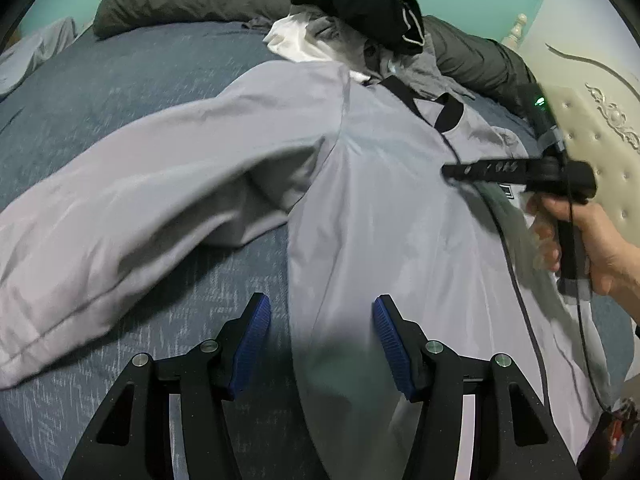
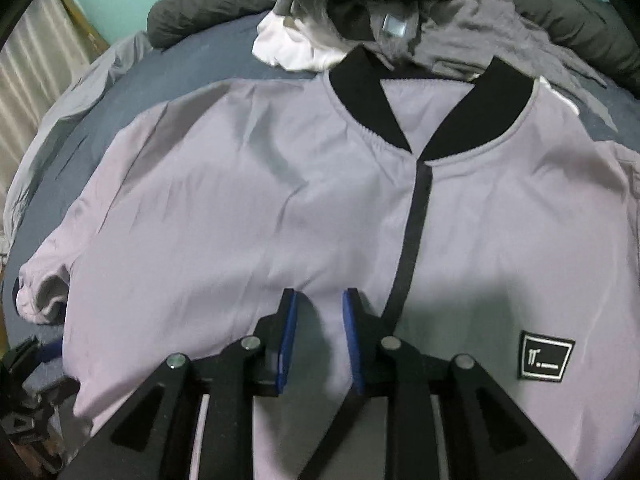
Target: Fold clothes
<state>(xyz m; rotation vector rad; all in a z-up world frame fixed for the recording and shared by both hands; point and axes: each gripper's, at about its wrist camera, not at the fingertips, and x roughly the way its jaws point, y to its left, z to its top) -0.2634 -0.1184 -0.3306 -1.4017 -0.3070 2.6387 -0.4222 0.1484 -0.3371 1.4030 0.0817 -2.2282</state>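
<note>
A pale grey jacket [image 2: 280,208] lies spread front-up on the bed [image 1: 120,80], filling the centre of both views, its black collar [image 2: 432,100] toward the top of the frame. The left claw [image 1: 322,344] stands wide, holding nothing, over the jacket's edge at lower centre. The right claw [image 2: 319,340] is narrower but parted, empty, just above the chest left of the black zip strip [image 2: 416,232]. A clothes pile [image 1: 360,28] sits at upper centre.
</note>
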